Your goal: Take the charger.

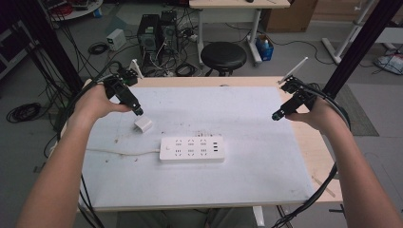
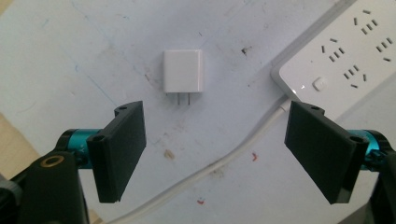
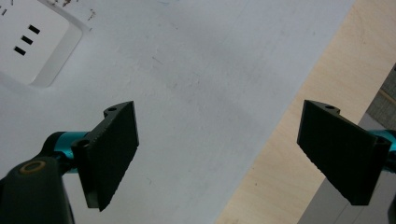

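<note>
A person is sitting at a bench [image 1: 266,185] covered with a white sheet, holding one pair of tongs in each hand. The left tongs [image 1: 138,111] are hovering near the bench's far left corner, jaws spread wide and holding nothing. The right tongs [image 1: 275,116] are hovering near the far right edge, also spread wide and empty.

One small white charger [image 2: 183,71] is lying flat on the sheet, just beyond the left tongs and roughly centred between their jaws in the left gripper view. Its two prongs are pointing back toward the tongs, so its long axis is running along the line of approach (a straight reach forward would probably bring the jaws to either side of its body). The left hand is much the nearer; the right tongs are well apart from it.

One white power strip [image 1: 192,149] is lying near the bench's middle, long axis running left to right, with one white cord [image 1: 121,153] trailing toward the left edge. The charger is sitting near the strip's left end, not touching it.
</note>
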Available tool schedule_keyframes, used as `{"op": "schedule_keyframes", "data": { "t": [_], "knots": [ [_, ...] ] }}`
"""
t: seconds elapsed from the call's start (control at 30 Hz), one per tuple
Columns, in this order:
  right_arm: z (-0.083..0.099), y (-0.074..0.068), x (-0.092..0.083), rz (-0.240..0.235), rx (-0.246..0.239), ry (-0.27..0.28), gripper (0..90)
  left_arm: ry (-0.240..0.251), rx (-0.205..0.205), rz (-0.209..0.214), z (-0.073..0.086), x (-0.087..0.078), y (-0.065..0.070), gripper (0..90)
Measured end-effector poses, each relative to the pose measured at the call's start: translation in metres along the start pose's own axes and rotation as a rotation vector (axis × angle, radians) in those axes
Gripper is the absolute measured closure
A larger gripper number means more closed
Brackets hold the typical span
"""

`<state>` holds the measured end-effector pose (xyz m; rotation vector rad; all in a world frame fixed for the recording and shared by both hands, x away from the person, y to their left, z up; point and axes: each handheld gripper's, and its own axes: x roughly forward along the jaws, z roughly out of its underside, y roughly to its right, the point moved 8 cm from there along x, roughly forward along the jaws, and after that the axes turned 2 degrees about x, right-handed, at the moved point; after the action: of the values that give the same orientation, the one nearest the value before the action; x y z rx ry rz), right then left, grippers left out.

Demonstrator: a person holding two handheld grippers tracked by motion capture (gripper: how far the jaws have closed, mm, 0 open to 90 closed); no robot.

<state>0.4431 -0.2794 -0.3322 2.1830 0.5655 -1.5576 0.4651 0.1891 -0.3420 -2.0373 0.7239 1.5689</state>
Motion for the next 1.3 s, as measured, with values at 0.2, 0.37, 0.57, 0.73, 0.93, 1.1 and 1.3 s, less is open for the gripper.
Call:
{"op": "schedule_keyframes", "data": {
  "t": [0.2,0.37,0.57,0.73,0.93,1.1,1.3],
  "knots": [
    [0.004,0.003,0.004,-0.002,0.009,0.001,12.2,-0.035,-0.01,0.006,-0.005,0.027,-0.001,20.7],
    [0.007,0.004,0.008,-0.004,0.008,-0.003,12.2,-0.073,-0.035,0.002,-0.007,0.052,-0.005,20.7],
    [0.009,0.003,0.011,-0.006,0.009,-0.003,12.2,-0.099,-0.021,0.003,-0.006,0.079,-0.013,20.7],
    [0.009,0.002,0.012,-0.004,0.003,-0.003,12.2,-0.129,-0.011,0.032,-0.003,0.102,-0.018,20.7],
    [0.01,0.0,0.014,-0.002,-0.003,-0.002,12.2,-0.147,0.007,0.018,0.0,0.122,-0.023,21.2],
    [0.01,0.001,0.016,-0.002,-0.008,-0.001,12.2,-0.148,0.02,0.001,-0.001,0.127,-0.027,21.2],
    [0.011,0.0,0.019,-0.003,-0.001,-0.005,12.2,-0.167,0.017,0.001,0.001,0.136,-0.029,23.2]
  ]
}}
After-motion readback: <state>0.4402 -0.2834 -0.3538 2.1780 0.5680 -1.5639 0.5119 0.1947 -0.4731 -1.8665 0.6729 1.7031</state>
